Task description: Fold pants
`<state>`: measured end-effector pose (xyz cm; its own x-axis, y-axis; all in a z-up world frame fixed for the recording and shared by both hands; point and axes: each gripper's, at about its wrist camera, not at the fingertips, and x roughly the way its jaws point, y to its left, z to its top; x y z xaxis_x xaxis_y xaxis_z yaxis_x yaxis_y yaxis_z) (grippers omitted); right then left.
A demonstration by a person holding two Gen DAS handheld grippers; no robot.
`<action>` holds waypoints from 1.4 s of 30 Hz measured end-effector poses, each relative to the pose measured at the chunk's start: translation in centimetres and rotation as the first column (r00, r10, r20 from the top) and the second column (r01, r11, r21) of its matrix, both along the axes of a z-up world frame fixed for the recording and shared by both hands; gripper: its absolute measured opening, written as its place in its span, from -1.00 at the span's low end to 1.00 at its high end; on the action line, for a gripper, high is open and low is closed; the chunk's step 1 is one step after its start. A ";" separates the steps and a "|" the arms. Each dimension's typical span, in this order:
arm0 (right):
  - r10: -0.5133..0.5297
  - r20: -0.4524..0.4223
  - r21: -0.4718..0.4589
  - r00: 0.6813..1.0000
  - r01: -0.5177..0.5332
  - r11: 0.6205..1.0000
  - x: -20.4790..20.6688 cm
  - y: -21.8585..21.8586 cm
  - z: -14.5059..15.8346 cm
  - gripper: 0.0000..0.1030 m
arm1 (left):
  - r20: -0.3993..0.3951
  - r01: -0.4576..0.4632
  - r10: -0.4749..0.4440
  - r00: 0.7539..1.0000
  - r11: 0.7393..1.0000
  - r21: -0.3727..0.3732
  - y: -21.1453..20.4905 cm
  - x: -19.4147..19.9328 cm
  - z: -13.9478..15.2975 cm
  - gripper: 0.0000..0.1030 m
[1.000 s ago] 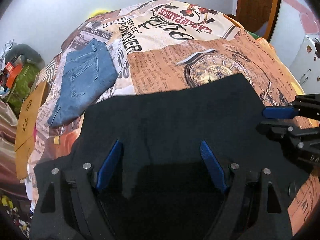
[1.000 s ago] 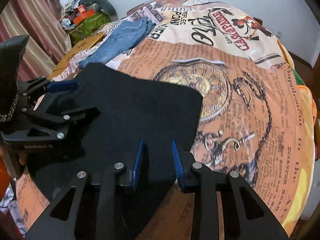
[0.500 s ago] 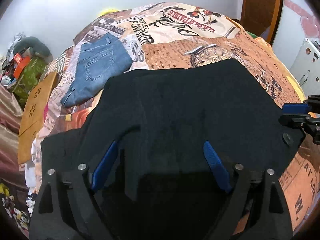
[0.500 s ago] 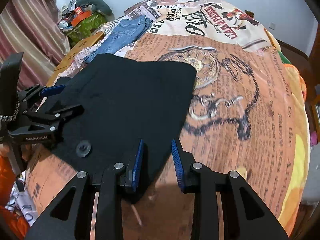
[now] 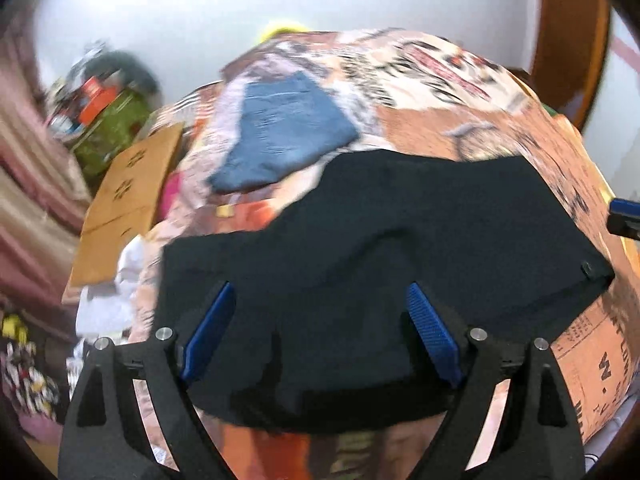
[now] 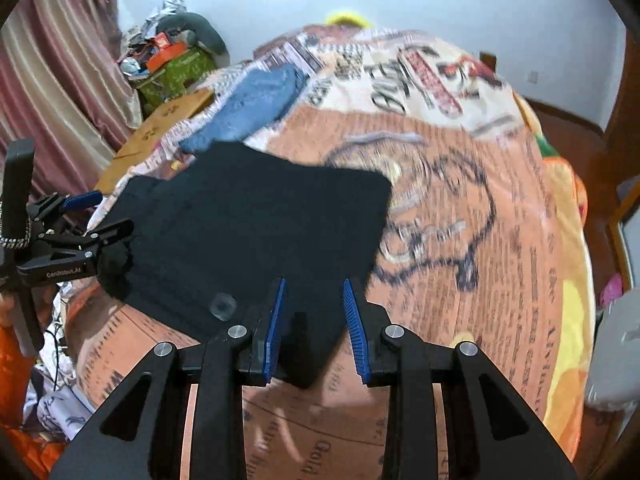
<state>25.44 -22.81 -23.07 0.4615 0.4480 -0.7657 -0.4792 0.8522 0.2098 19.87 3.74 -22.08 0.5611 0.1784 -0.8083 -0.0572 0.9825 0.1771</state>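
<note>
Right wrist view shows the black pants (image 6: 256,216) lying on the bed (image 6: 500,248), already folded into a broad flat shape. One near corner of the cloth reaches back between the blue pads of the right tongs (image 6: 314,320). These tongs stand narrow, with a small gap on each side of the cloth, so the pads do not seem to press on it; the jaws have just been opening a little, with that corner between them.

In the left wrist view the left tongs (image 5: 320,332) stand wide over the near edge of the pants (image 5: 400,240). The cloth is below and in front of them, not between pads that press; these jaws have also just been opening. This picture is blurred, so small details of the hem are hard to read.

The long axis of the folded pants runs roughly from the left tongs side to the right tongs side, and both tongs are at the near edge, one toward each end. The far edge is well apart from both. I judge the next fold needs both tongs to take the near edge again, or the two ends.

Beyond the pants, folded blue jeans (image 6: 252,100) lie farther on the bed, apart from the black cloth. A cardboard box (image 6: 160,132) stands beside the bed.
</note>
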 end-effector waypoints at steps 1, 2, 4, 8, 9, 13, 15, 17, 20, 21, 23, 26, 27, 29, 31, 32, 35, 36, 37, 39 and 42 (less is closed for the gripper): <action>0.007 0.015 0.005 1.000 -0.008 1.000 0.0 0.4 0.4 -0.38 | 0.001 -0.033 0.033 0.999 0.999 -0.018 1.5 -0.4 0.5 0.75; 0.015 0.031 0.011 0.999 -0.015 1.000 -0.1 0.7 0.8 -0.32 | 0.000 -0.054 0.054 0.999 0.998 -0.032 2.4 -0.6 0.8 0.78; 0.037 0.061 0.024 0.997 -0.039 0.999 -0.2 1.9 1.7 -0.31 | 0.002 -0.105 0.106 0.994 0.992 -0.063 4.6 -1.4 1.3 0.79; 0.081 0.086 0.047 0.993 -0.086 0.995 -0.3 4.3 2.6 -0.27 | -0.003 -0.212 0.213 0.977 0.970 -0.115 9.0 -3.2 1.3 0.83; 0.091 0.090 0.049 0.992 -0.096 0.994 -0.5 4.7 2.6 -0.21 | -0.016 -0.242 0.242 0.970 0.962 -0.128 10.2 -3.7 1.0 0.83; 0.139 0.075 0.044 0.987 -0.143 0.989 -0.7 7.3 1.8 -0.16 | -0.080 -0.313 0.303 0.950 0.930 -0.191 13.4 -5.3 -1.0 0.83; 0.159 0.066 0.031 0.985 -0.161 0.986 -0.6 8.3 1.0 -0.16 | -0.122 -0.342 0.322 0.939 0.909 -0.237 14.6 -6.0 -2.3 0.83; 0.172 0.048 0.007 0.984 -0.173 0.985 -0.5 9.3 0.1 -0.16 | -0.161 -0.364 0.331 0.930 0.888 -0.281 15.2 -6.5 -3.7 0.83; 0.182 0.017 -0.021 0.983 -0.182 0.983 -0.2 10.1 -1.1 -0.16 | -0.226 -0.384 0.319 0.920 0.849 -0.364 15.7 -7.1 -5.7 0.83; 0.183 0.009 -0.032 0.983 -0.183 0.983 -0.1 10.3 -1.4 -0.16 | -0.246 -0.394 0.317 0.916 0.827 -0.400 15.8 -7.3 -6.5 0.83; 0.182 -0.007 -0.054 0.983 -0.183 0.982 0.1 10.4 -2.0 -0.16 | -0.276 -0.410 0.313 0.909 0.792 -0.452 15.9 -7.3 -7.5 0.83; 0.182 -0.040 -0.087 0.982 -0.185 0.979 0.5 10.5 -3.1 -0.16 | -0.309 -0.426 0.299 0.903 0.726 -0.541 16.3 -7.1 -8.9 0.83; 0.185 -0.050 -0.096 0.981 -0.189 0.977 0.6 10.5 -3.4 -0.16 | -0.309 -0.427 0.299 0.903 0.707 -0.564 16.3 -7.0 -9.1 0.83; 0.190 -0.057 -0.095 0.980 -0.195 0.976 0.6 10.6 -3.8 -0.16 | -0.301 -0.420 0.295 0.907 0.685 -0.595 16.3 -6.6 -9.3 0.83; 0.194 -0.059 -0.089 0.979 -0.199 0.976 0.6 10.5 -3.9 -0.14 | -0.298 -0.407 0.277 0.913 0.654 -0.638 16.4 -6.0 -9.7 0.83; 0.196 -0.061 -0.087 0.979 -0.201 0.976 0.7 10.6 -3.9 -0.12 | -0.299 -0.404 0.271 0.915 0.638 -0.656 16.5 -5.7 -9.9 0.83; 0.198 -0.066 -0.073 0.978 -0.203 0.977 0.8 10.5 -4.1 -0.10 | -0.309 -0.413 0.274 0.911 0.573 -0.708 17.3 -4.5 -10.6 0.85; 0.199 -0.068 -0.065 0.978 -0.203 0.977 0.9 10.5 -4.1 -0.10 | -0.312 -0.417 0.277 0.909 0.558 -0.718 17.6 -4.2 -10.8 0.85; 0.200 -0.070 -0.059 0.977 -0.205 0.977 0.9 10.4 -4.2 -0.10 | -0.316 -0.422 0.283 0.906 0.541 -0.727 17.8 -3.8 -11.0 0.85; 0.201 -0.076 -0.046 0.977 -0.205 0.978 1.0 10.4 -4.3 -0.09 | -0.315 -0.426 0.292 0.903 0.522 -0.739 18.1 -2.9 -11.2 0.79; 0.203 -0.082 -0.033 0.976 -0.206 0.978 1.1 10.3 -4.3 -0.09 | -0.332 -0.466 0.328 0.884 0.574 -0.673 18.0 -2.1 -11.0 0.04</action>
